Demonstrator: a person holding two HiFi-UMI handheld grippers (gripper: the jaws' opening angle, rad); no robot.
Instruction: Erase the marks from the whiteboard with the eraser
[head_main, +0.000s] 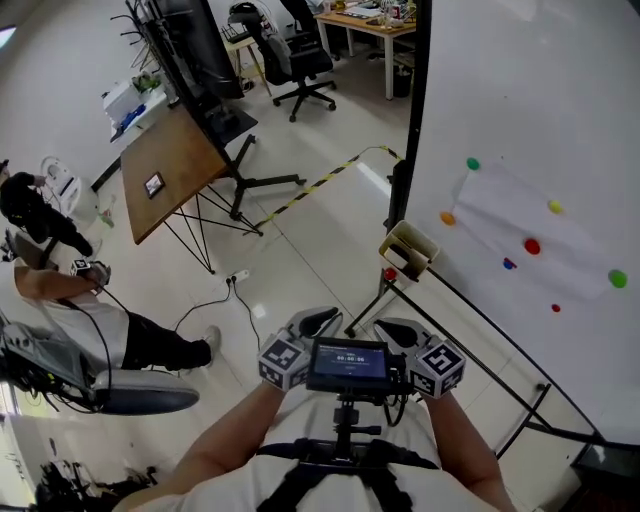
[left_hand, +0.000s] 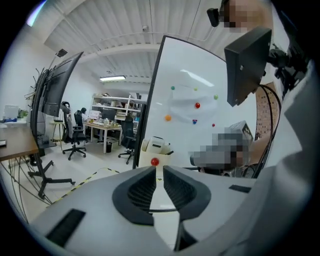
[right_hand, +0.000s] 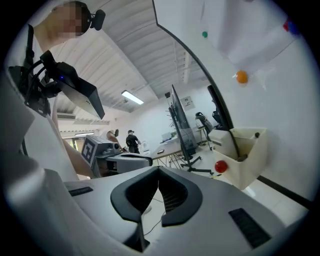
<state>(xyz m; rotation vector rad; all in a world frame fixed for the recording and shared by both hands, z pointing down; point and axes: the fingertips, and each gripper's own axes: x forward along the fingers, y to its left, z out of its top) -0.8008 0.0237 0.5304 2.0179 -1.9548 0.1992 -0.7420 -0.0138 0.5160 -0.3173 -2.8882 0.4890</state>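
Eraser (head_main: 399, 258) sits in the tray (head_main: 426, 240) at the whiteboard's (head_main: 540, 100) edge, and the left gripper (head_main: 318, 321) and right gripper (head_main: 396, 329) are both closed tight, nothing between the jaws, well short of it

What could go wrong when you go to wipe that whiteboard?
Wiping might knock the paper sheet or its magnets, like the red magnet, off the whiteboard. The stand's black bars run low beside the person, so stepping closer could mean a trip. The left gripper and right gripper have shut, empty jaws, so a grab at the cream holder would fail.
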